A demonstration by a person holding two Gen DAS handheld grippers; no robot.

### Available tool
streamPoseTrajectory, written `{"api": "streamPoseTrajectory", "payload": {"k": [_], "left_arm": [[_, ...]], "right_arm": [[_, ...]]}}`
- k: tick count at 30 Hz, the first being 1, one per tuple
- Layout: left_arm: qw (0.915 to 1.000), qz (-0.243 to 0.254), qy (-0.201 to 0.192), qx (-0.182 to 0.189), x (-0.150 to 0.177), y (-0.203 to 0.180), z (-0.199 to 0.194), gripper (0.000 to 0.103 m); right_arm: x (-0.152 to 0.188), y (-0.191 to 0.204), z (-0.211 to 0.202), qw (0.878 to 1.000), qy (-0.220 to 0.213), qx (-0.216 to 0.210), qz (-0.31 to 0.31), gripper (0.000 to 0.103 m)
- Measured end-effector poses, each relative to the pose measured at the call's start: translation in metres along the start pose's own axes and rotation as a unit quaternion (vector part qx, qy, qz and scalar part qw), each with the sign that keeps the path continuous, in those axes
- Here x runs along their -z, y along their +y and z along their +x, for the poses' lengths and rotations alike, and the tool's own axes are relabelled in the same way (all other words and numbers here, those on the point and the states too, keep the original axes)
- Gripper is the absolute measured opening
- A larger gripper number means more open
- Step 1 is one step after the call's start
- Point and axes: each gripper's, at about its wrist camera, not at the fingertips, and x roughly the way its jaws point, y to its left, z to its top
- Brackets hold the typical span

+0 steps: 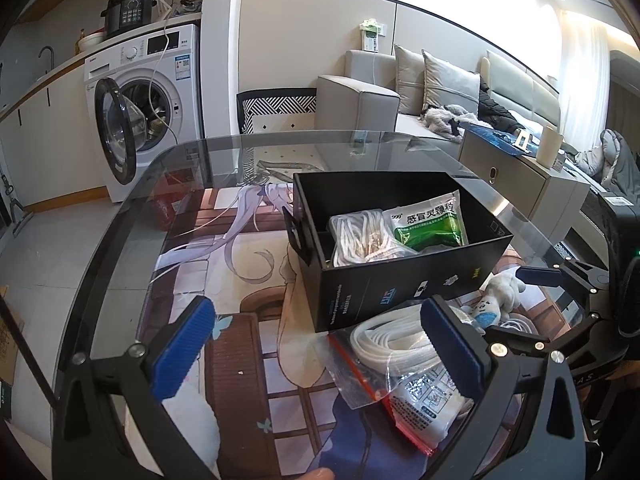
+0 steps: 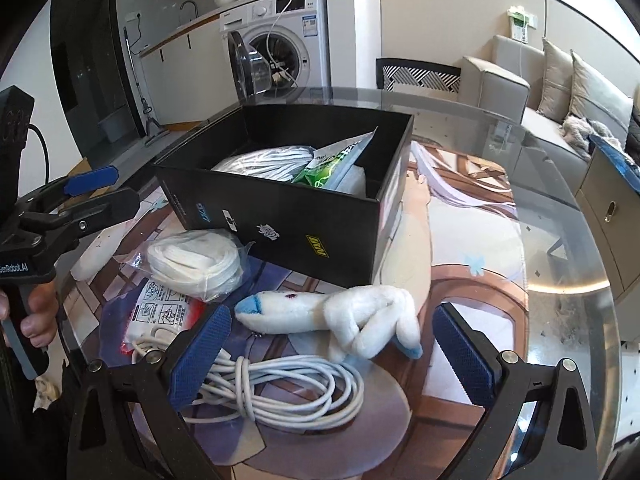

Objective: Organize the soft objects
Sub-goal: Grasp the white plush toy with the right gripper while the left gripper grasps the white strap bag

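Note:
A black box stands on the glass table and holds a bag of white cord and a green-and-white sachet. In front of it lie a zip bag of white webbing, a printed white packet, a white plush toy and a coiled white cable. My left gripper is open, its right finger over the webbing bag. My right gripper is open around the plush and above the cable.
The round glass table covers an illustrated mat. A washing machine with its door open stands beyond the table's far left. A grey sofa and a low cabinet stand behind it.

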Motion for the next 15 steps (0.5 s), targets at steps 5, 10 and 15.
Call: {"api": "streamPoseTrajectory", "payload": {"k": [5, 10, 15], "left_arm": [[1.0000, 0.001, 0.001, 0.001, 0.000, 0.000, 0.002, 0.103], [1.0000, -0.001, 0.002, 0.000, 0.001, 0.002, 0.003, 0.103], [1.0000, -0.002, 0.002, 0.001, 0.001, 0.002, 0.004, 0.103]], "right_arm": [[0.000, -0.003, 0.005, 1.000, 0.009, -0.001, -0.003, 0.102], [-0.003, -0.005, 0.011, 1.000, 0.023, -0.008, -0.008, 0.102], [-0.005, -0.005, 0.018, 0.999, 0.030, -0.009, -0.009, 0.102]]}}
